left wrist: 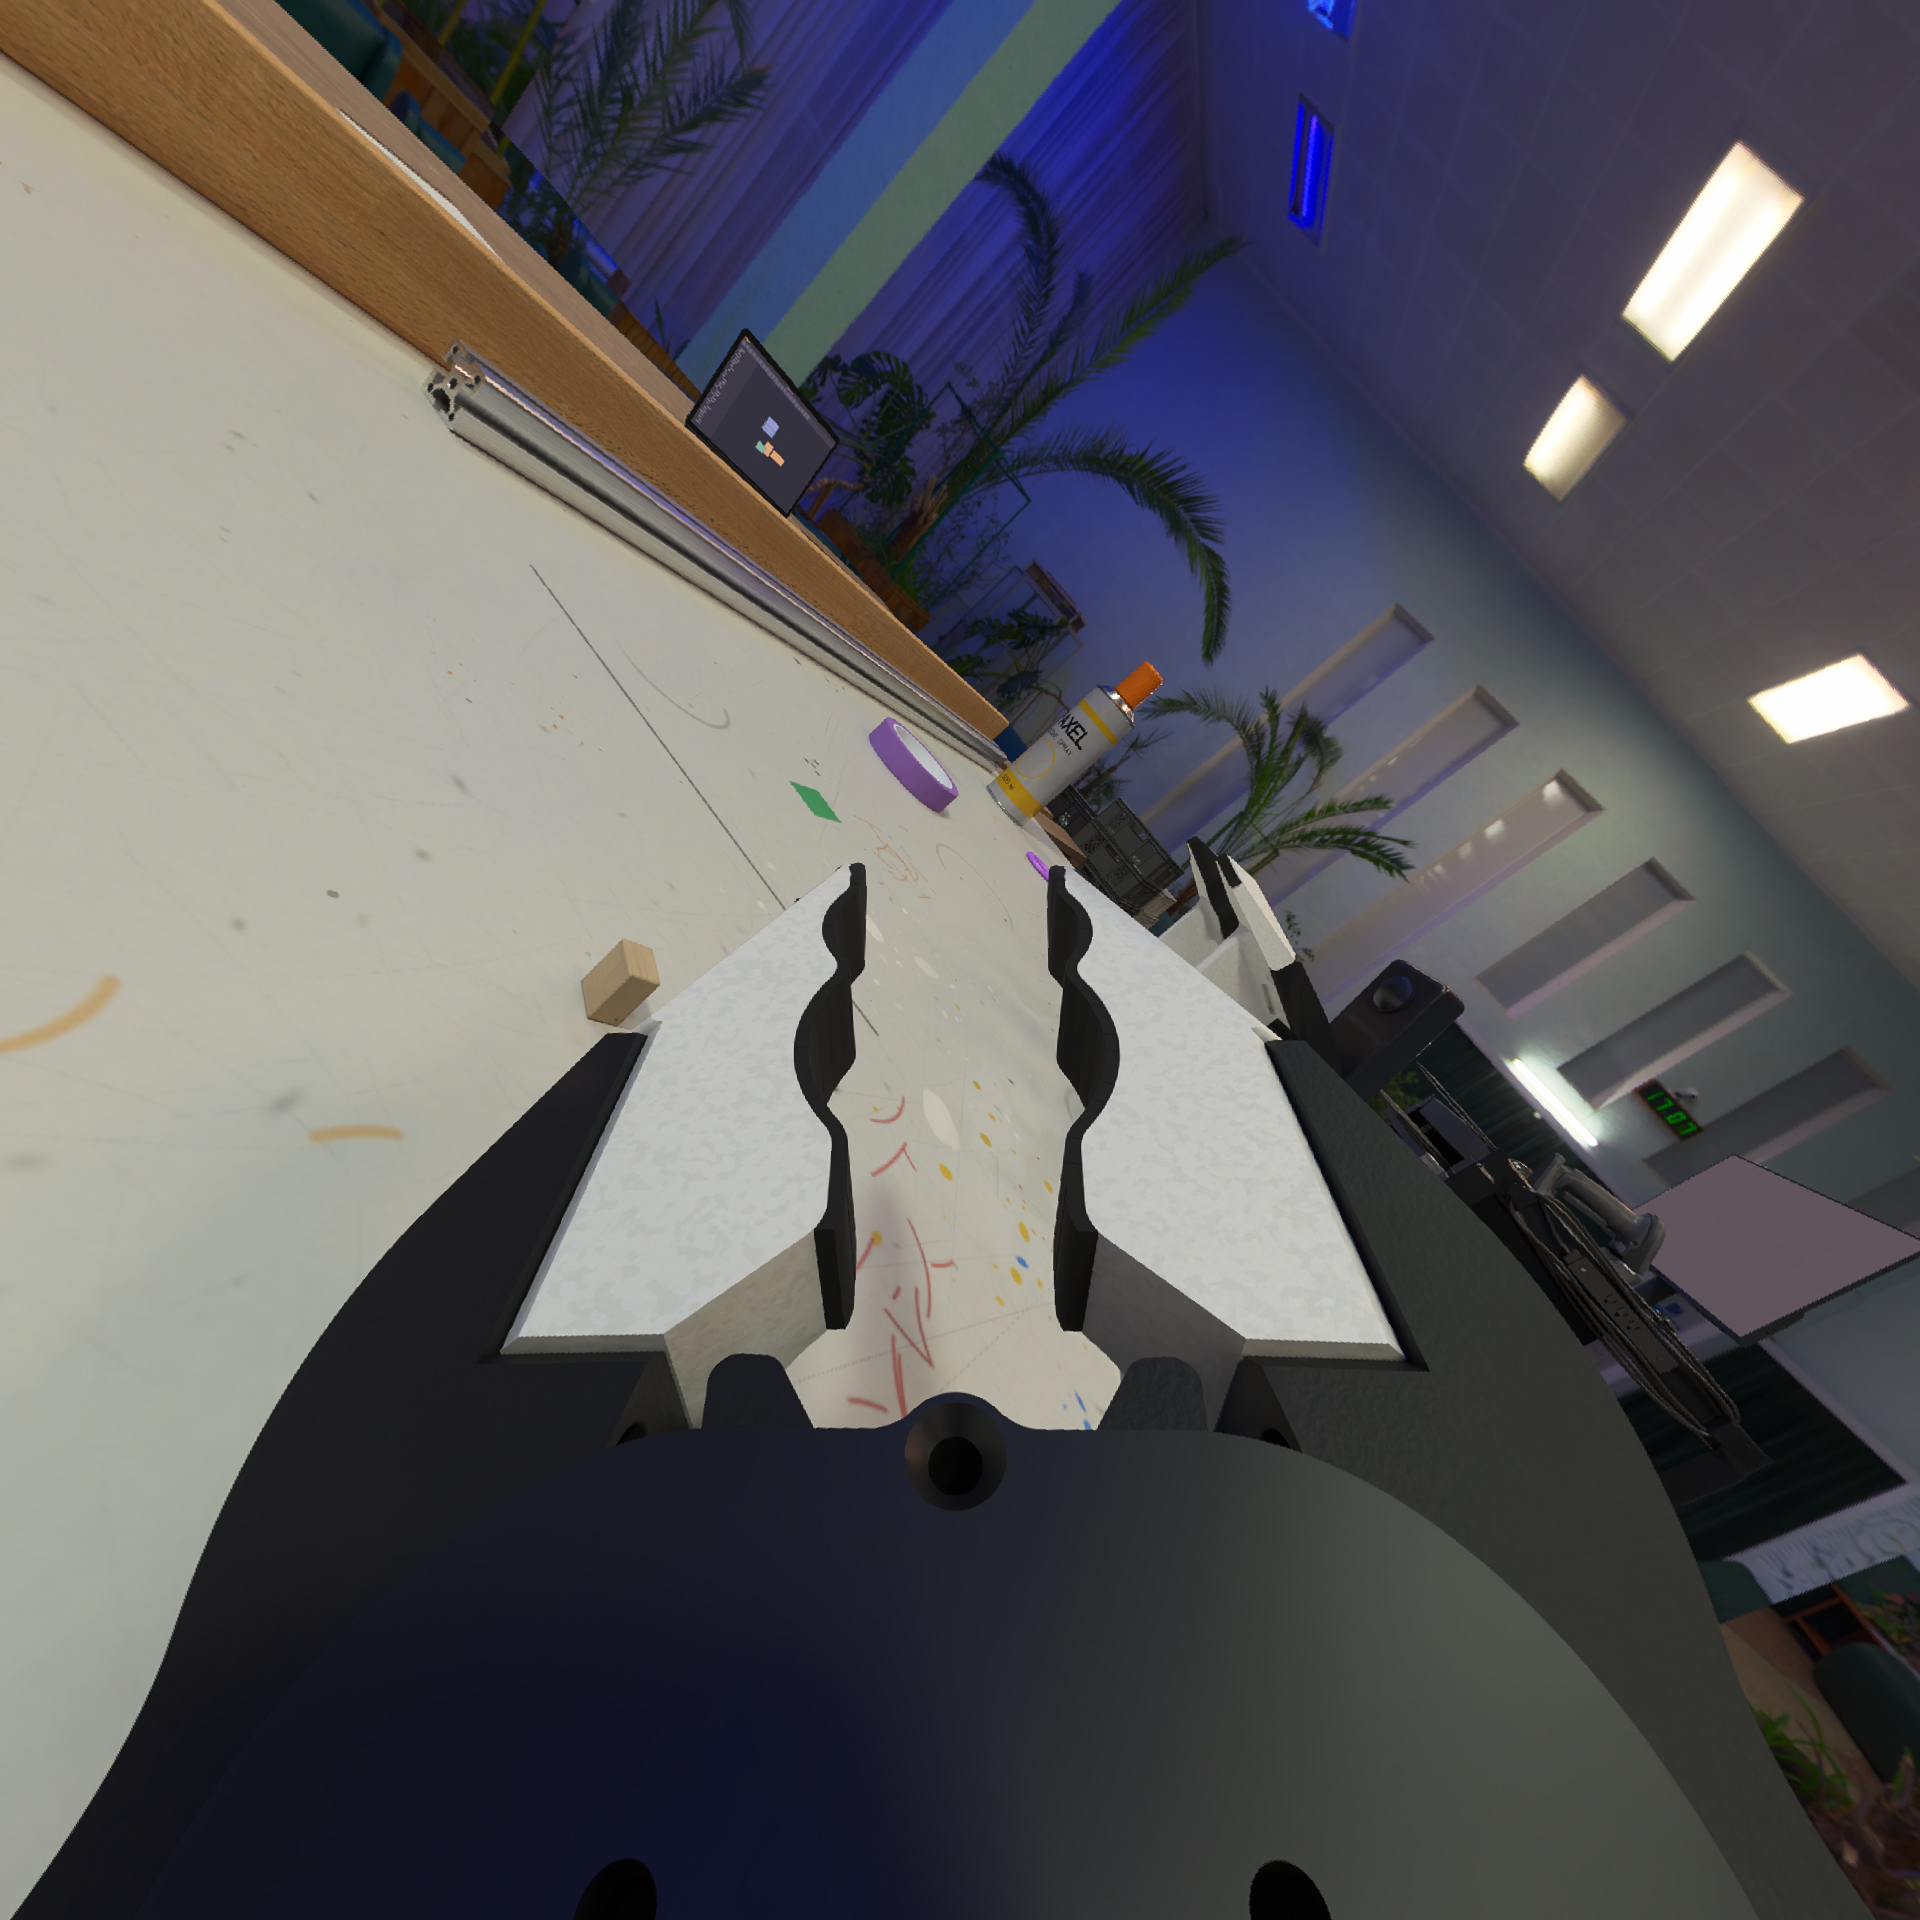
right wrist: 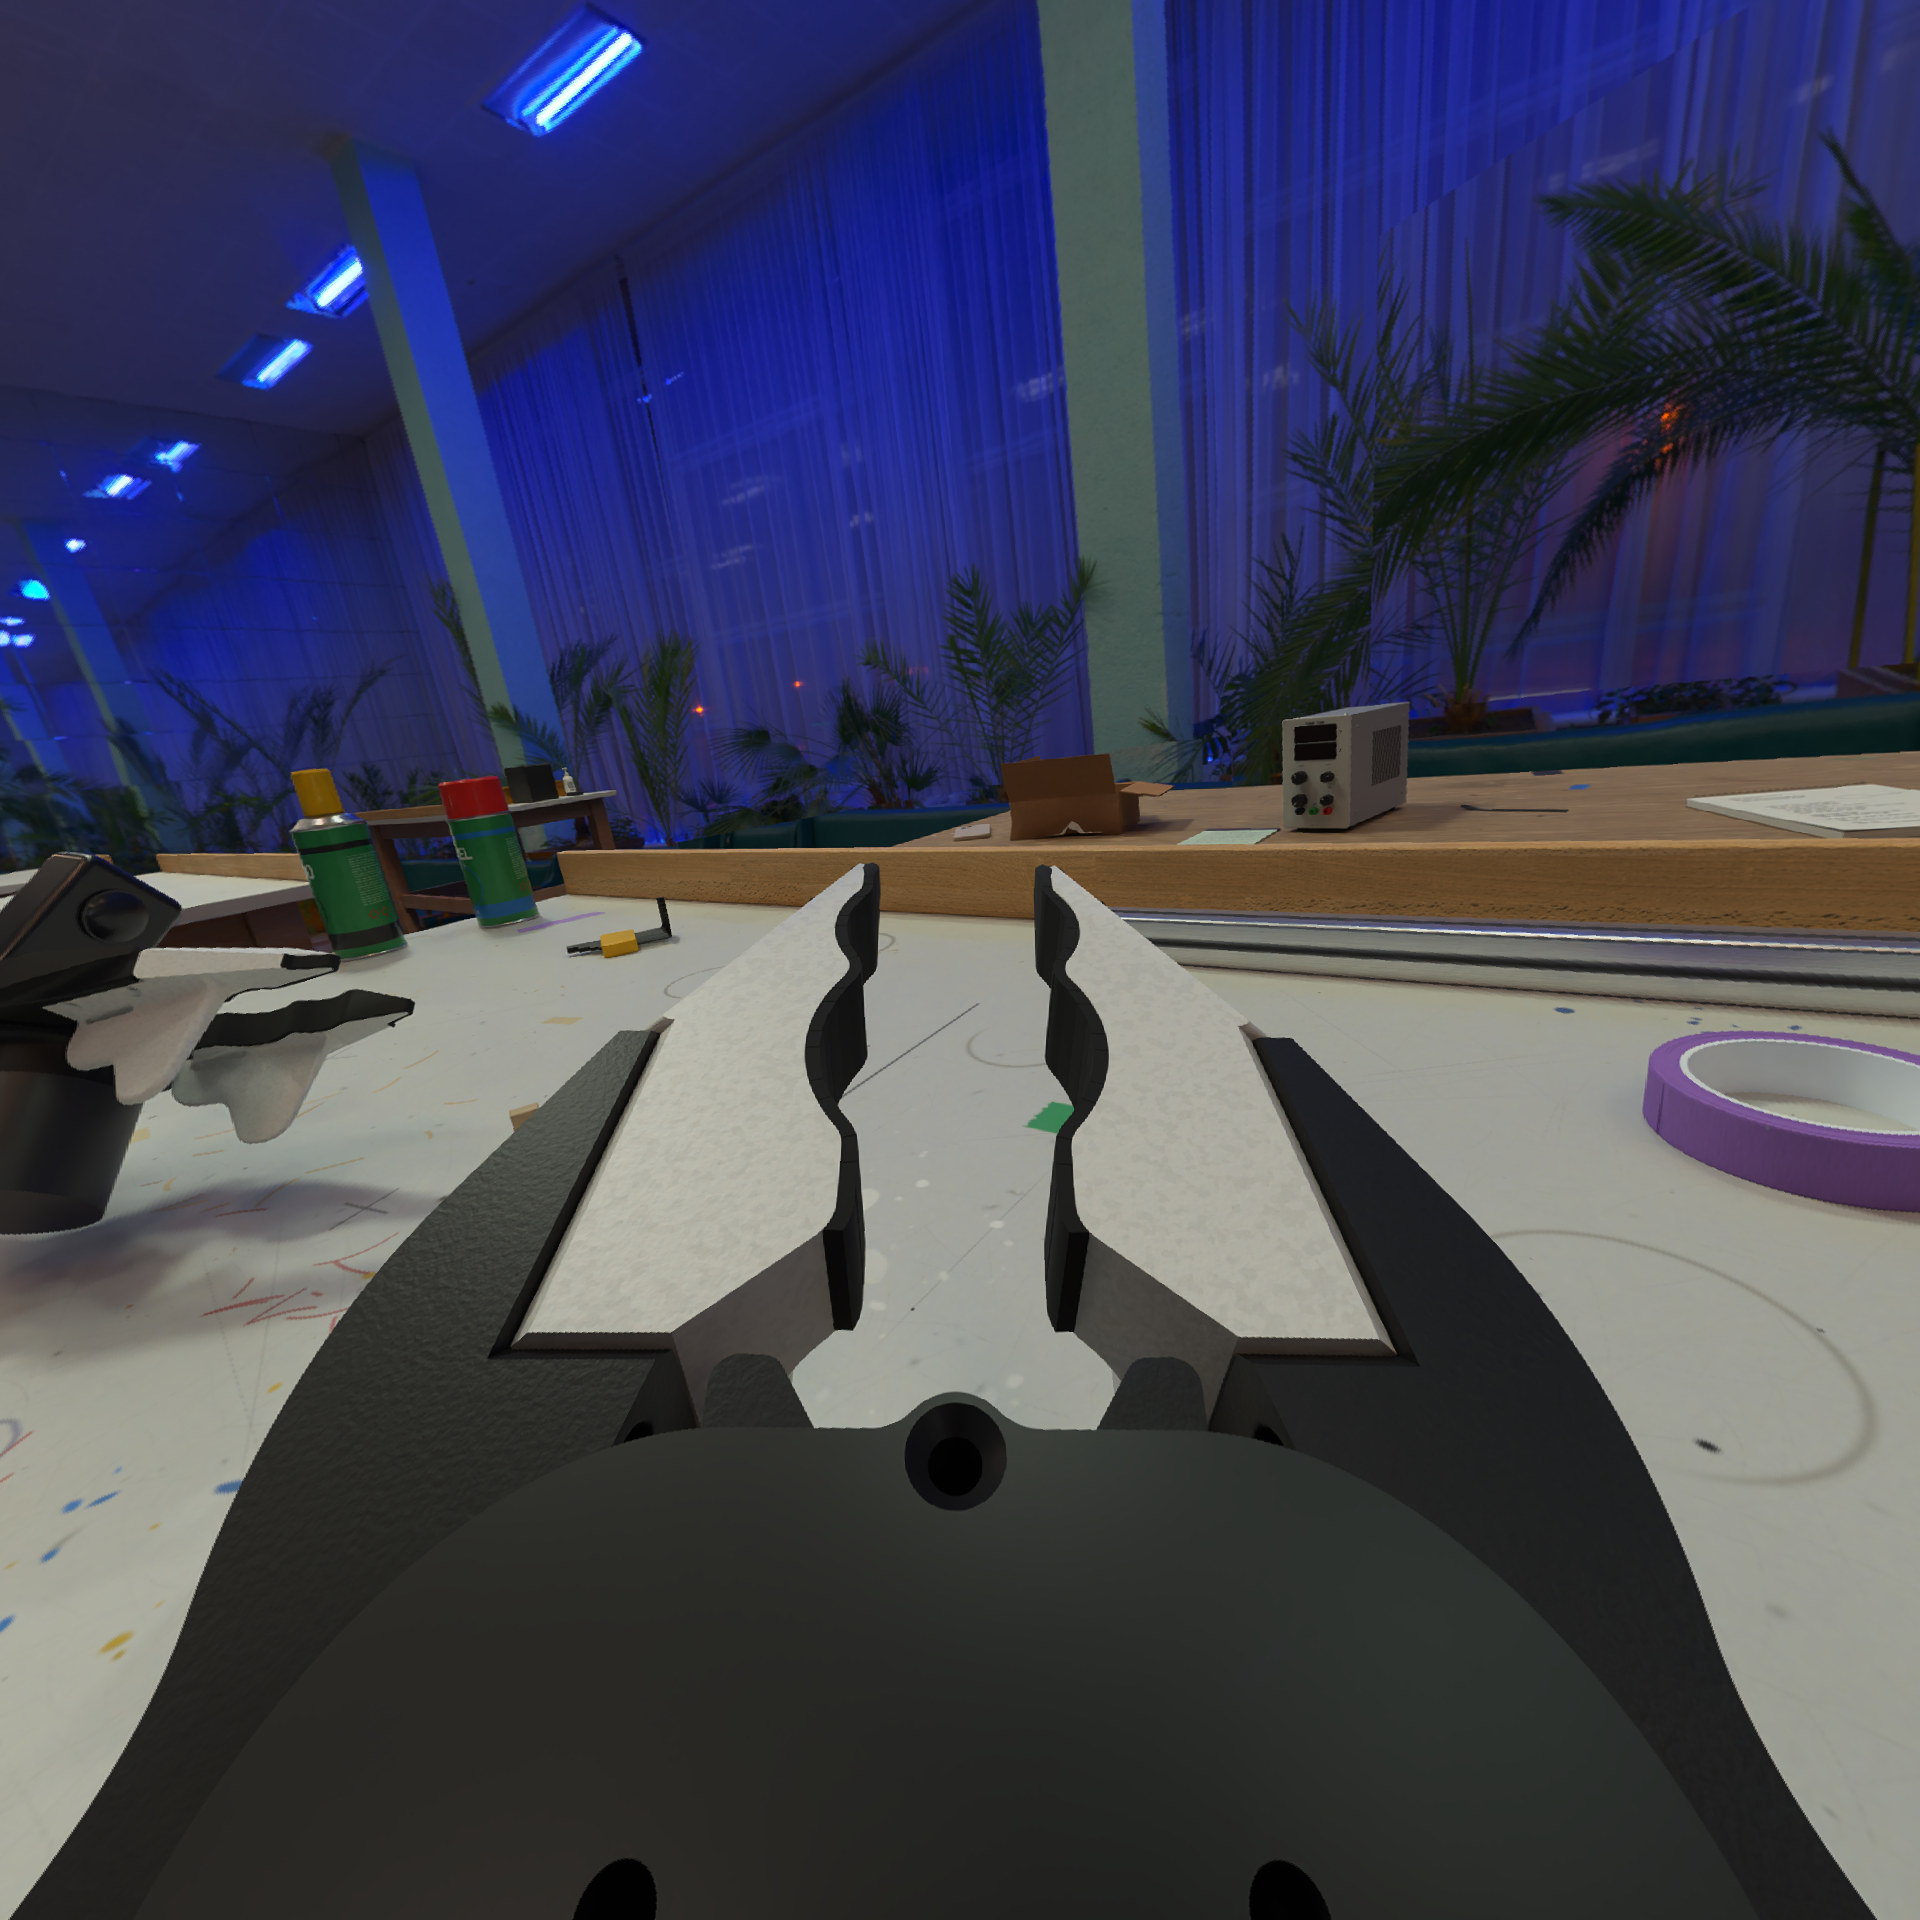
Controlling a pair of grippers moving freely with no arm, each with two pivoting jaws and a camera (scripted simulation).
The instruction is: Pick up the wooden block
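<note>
The wooden block [left wrist: 619, 982], a small pale cube, lies on the white table just left of my left gripper's left finger. My left gripper [left wrist: 956, 883] is open and empty, tilted over the table, with the block outside its jaws. My right gripper [right wrist: 956, 883] is open and empty, low over the table, facing a green patch [right wrist: 1049, 1117]. In the right wrist view only a corner of the block [right wrist: 523, 1117] shows beside the left finger. The left gripper [right wrist: 358, 982] shows at that view's left; the right gripper [left wrist: 1210, 857] shows right of my left one.
A purple tape roll [left wrist: 914, 764] [right wrist: 1787, 1117], an aluminium rail [left wrist: 675, 530] [right wrist: 1558, 956] and a wooden ledge [right wrist: 1455, 878] bound the far side. Spray cans [right wrist: 343, 868] [right wrist: 488, 852] [left wrist: 1075, 743], a yellow-handled tool [right wrist: 623, 940] and a tablet [left wrist: 764, 421] stand farther off.
</note>
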